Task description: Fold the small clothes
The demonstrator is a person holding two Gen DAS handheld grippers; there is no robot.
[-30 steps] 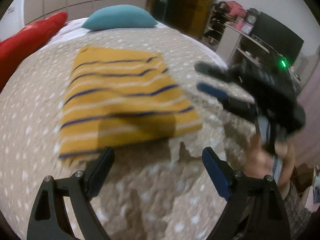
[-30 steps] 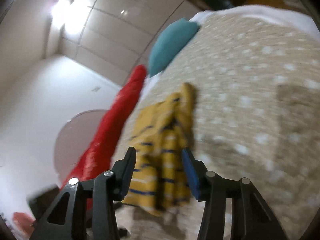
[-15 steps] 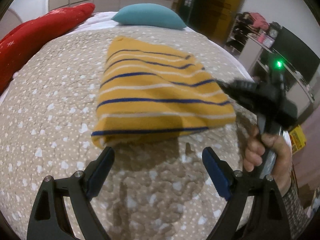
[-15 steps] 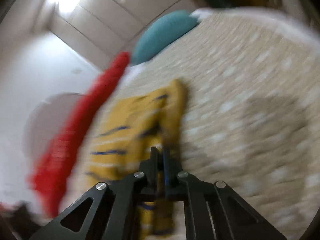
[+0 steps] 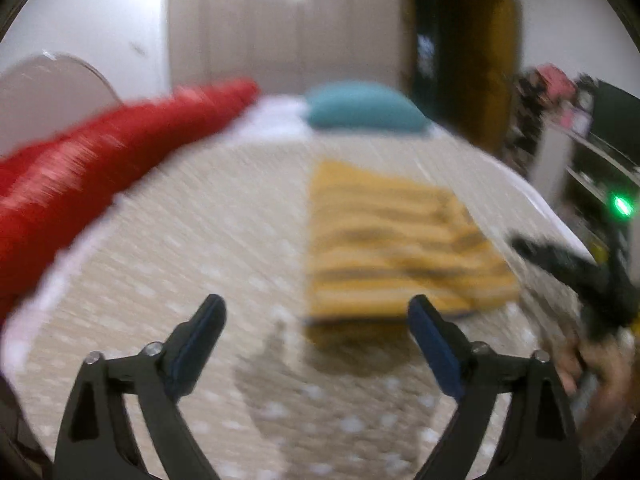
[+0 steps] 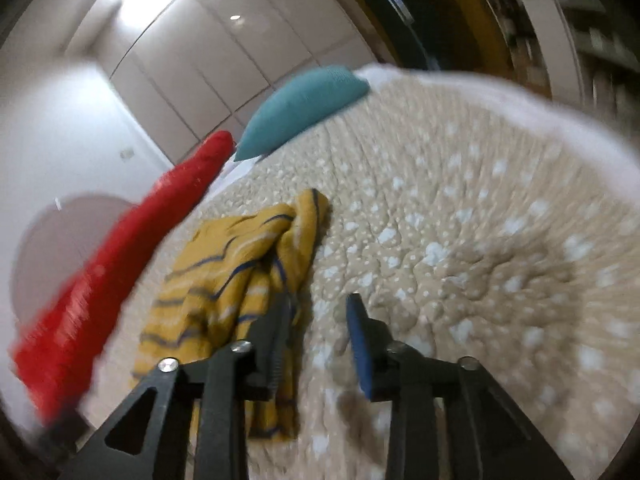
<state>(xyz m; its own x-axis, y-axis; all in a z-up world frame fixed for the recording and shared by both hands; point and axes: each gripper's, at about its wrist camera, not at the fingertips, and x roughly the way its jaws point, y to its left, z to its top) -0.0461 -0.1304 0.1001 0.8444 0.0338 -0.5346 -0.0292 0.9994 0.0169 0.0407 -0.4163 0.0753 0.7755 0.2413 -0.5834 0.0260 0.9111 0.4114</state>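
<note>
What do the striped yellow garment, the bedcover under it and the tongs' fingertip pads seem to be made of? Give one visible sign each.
Yellow garment: soft knit fabric, matte; it rumples into loose folds.
Bedcover: quilted textile, matte beige with pale flecks; its surface puckers.
Blue pad of the right tongs: probably rubber or plastic, smooth; blur leaves it open.

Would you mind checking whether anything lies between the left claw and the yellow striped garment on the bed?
Nothing visible does. Only bare quilted bedspread separates the open left claw from the garment. The red cushion and teal pillow sit well off to the side and behind.
</note>
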